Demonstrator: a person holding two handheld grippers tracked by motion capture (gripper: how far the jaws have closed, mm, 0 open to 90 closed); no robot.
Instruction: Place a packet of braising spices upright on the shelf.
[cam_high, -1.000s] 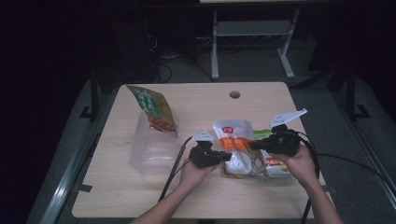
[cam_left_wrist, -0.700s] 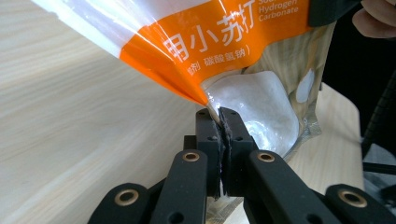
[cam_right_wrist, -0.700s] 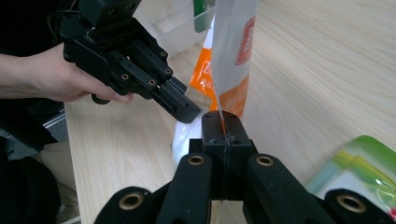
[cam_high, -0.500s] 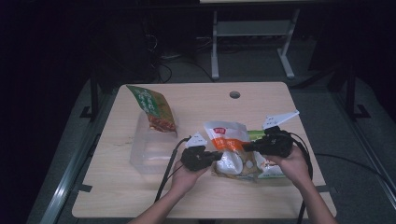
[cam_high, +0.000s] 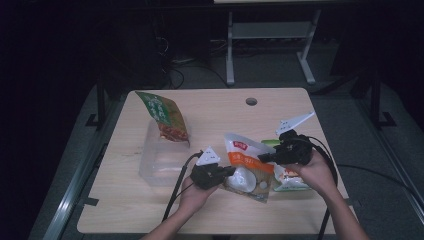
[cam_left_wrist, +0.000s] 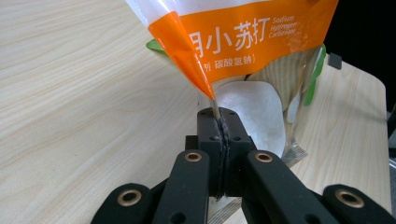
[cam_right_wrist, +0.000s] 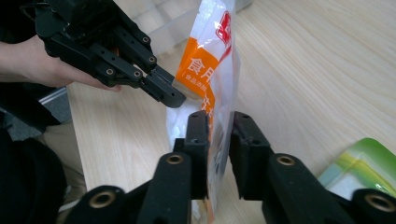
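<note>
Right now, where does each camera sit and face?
High view: above the person's side, facing forward and down on the table; forearms, left tool and right tool show.
Left gripper view: on the left tool, along shut jaws clamping the edge of the orange-and-white bag.
Right gripper view: on the right tool; jaws just opening, bag between.
Shared: that bag.

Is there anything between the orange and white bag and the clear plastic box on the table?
Nothing visible stands in the way. The orange and white bag hangs from the left gripper, just right of the clear plastic box. Bare table lies between them. The red and green packet leans at the box's far side.
</note>
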